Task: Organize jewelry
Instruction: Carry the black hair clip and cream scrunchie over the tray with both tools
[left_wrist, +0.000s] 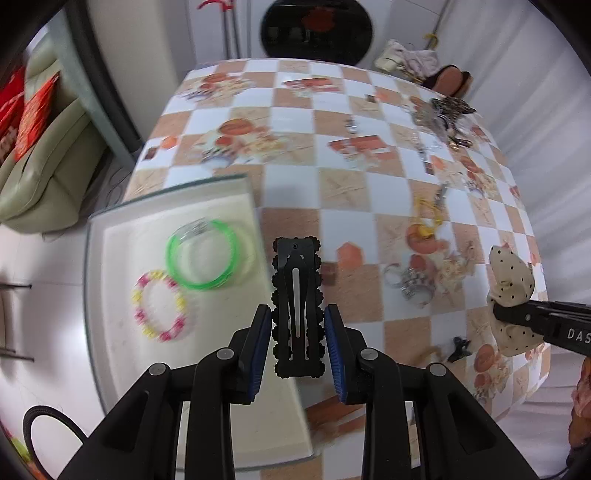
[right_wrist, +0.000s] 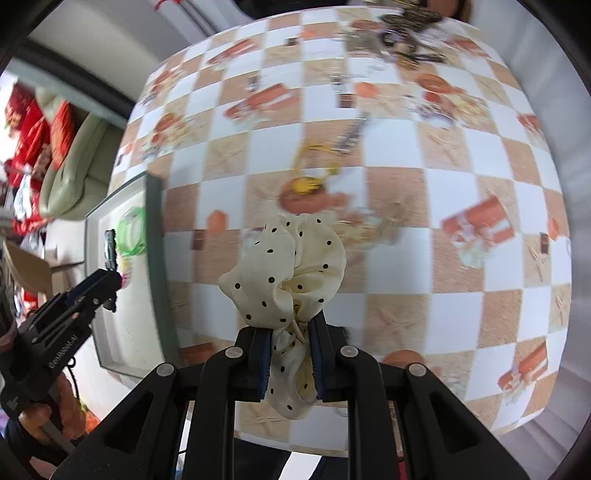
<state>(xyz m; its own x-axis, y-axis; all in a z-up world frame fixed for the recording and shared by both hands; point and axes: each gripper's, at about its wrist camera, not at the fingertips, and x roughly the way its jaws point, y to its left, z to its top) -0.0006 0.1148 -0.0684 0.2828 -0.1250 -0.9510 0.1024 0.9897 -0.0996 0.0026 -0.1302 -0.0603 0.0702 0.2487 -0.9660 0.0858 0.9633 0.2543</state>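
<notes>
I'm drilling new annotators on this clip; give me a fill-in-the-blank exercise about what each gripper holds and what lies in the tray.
1. The left gripper is shut on a black ____.
2. The right gripper is shut on a cream scrunchie with black ____.
3. In the white tray lie a pink-and-yellow bead bracelet and a ____ bangle.

Missing words: hair clip; dots; green

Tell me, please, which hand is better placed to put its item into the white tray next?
Left, probably. The left gripper, shut on the black hair clip, is right at the white tray edge. The right gripper, holding the polka-dot scrunchie, is above the tablecloth, farther from it.
</notes>
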